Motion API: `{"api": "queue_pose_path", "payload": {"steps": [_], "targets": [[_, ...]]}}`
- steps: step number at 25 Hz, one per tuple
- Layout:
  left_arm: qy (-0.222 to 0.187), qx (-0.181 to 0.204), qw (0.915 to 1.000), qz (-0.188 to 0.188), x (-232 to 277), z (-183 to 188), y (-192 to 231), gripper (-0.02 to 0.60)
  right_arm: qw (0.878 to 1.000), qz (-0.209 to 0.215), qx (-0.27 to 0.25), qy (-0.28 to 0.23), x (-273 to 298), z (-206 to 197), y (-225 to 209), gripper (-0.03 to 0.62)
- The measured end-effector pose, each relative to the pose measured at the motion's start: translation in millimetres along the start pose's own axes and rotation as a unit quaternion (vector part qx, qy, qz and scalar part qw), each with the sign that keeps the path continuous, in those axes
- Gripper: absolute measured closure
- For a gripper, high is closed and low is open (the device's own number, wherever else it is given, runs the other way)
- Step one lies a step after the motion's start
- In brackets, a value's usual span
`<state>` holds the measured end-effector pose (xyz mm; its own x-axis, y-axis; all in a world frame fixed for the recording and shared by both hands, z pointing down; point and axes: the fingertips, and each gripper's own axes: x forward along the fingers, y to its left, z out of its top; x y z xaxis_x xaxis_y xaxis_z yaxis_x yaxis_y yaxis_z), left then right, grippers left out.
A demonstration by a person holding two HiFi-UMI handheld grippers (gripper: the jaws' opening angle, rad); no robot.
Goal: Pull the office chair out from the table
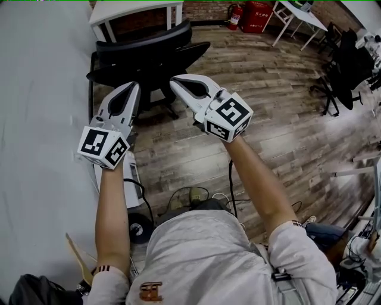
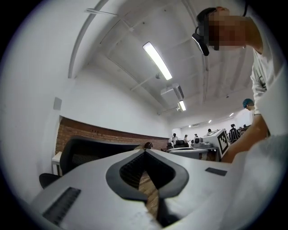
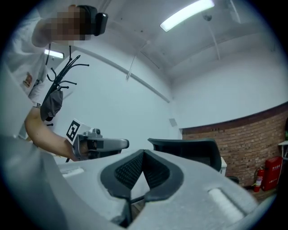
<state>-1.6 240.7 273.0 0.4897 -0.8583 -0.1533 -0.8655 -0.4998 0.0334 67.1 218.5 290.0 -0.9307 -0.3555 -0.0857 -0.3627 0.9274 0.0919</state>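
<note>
One chair (image 1: 149, 53) near bench (image 1: 134, 9) edge; open floor (image 1: 268, 89) rightward. Left hand-held gripper (image 1: 132, 87), right hand-held gripper (image 1: 175, 81): both pressed together, empty, side by side, pointing chairward, not touching.

Chair (image 1: 149, 56): black office type with a curved backrest, dark seat and armrests; base legs show beneath. It stands upright on the wood-plank floor, close beside the white wall and just in front of the worktop.
Worktop (image 1: 136, 8): white top on white legs, against a brick wall, only partly in frame.
</note>
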Motion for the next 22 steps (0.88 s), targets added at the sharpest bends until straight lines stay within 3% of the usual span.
{"api": "queue_pose_path", "payload": {"steps": [22], "targets": [[0.005, 0.012, 0.9999, 0.0, 4.0, -6.0, -26.6, 0.581, 0.999, 0.035, -0.005, -0.004, -2.9, 0.2, 14.3, 0.594]]}}
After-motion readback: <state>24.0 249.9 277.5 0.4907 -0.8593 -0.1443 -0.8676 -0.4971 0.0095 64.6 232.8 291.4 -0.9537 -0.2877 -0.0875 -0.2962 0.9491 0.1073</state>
